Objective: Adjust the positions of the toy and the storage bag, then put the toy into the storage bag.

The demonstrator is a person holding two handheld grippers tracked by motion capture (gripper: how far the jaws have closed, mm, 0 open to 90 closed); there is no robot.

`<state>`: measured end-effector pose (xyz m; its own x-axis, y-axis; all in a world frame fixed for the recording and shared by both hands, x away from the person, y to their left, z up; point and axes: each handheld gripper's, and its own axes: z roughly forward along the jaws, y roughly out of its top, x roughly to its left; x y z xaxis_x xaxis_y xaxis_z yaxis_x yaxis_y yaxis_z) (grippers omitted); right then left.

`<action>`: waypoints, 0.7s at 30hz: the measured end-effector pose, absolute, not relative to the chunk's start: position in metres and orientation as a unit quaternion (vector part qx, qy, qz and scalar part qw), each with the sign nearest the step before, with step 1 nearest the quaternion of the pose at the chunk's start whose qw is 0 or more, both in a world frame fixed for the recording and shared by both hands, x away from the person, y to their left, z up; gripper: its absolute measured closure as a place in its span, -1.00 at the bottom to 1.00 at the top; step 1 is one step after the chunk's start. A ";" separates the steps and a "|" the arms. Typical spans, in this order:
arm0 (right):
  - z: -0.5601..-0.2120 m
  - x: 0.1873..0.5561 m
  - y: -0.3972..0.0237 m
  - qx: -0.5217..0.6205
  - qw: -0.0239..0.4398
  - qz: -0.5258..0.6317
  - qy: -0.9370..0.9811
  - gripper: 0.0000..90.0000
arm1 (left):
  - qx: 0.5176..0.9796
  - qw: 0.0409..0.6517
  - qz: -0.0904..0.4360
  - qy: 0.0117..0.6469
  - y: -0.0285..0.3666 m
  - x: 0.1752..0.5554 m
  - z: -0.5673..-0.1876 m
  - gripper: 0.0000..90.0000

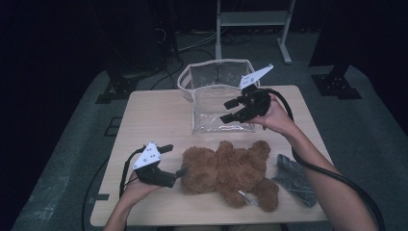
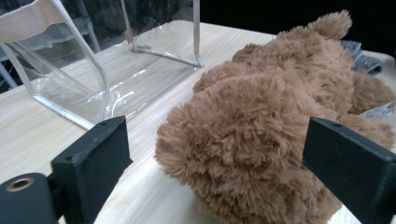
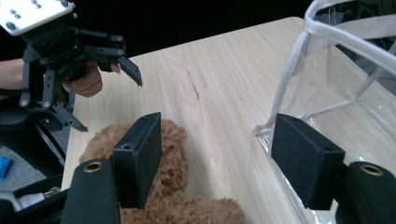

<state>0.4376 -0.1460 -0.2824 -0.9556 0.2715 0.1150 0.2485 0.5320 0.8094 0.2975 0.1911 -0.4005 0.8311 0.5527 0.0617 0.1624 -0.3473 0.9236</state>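
Both grippers gaping wide, holding nothing: left gripper (image 1: 169, 161) facing teddy bear (image 1: 231, 172), right gripper (image 1: 231, 110) hovering, partly hiding clear bag (image 1: 211, 79).

A grey cloth (image 1: 294, 179) lies crumpled near the desk's (image 1: 159, 120) near right corner, flat on the light wood. Beyond the desk's far edge, a white metal frame (image 1: 252, 19) stands on the grey floor (image 1: 365, 130), with dark stand bases (image 1: 337, 84) off both far corners.

Table (image 1: 159, 120): bear (image 1: 228, 171), bag (image 1: 216, 96) (clear), cloth (image 1: 294, 179)
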 end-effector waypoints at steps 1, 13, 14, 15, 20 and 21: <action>-0.281 0.438 -0.144 0.147 0.013 0.459 0.876 -0.28 | 0.799 0.527 0.185 0.223 0.192 0.297 -0.401 -0.87; -0.270 0.452 -0.125 0.125 0.025 0.441 0.888 -0.28 | 0.799 0.529 0.182 0.220 0.190 0.296 -0.400 -0.87; -0.269 0.455 -0.124 0.124 0.025 0.440 0.889 -0.28 | 0.799 0.529 0.182 0.219 0.191 0.295 -0.400 -0.87; -0.268 0.457 -0.122 0.125 0.024 0.437 0.890 -0.28 | 0.800 0.528 0.181 0.220 0.192 0.295 -0.400 -0.89; -0.263 0.470 -0.112 0.124 0.033 0.423 0.897 -0.28 | 0.794 0.534 0.177 0.229 0.197 0.298 -0.401 -0.89; -0.263 0.474 -0.112 0.125 0.038 0.420 0.898 -0.28 | 0.794 0.534 0.177 0.229 0.197 0.298 -0.401 -0.89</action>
<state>0.4735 -0.1115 -0.2627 -0.9661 0.2554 0.0370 0.1922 0.6165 0.7635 0.2978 0.1972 -0.4008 0.8319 0.5537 0.0366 0.1752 -0.3248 0.9294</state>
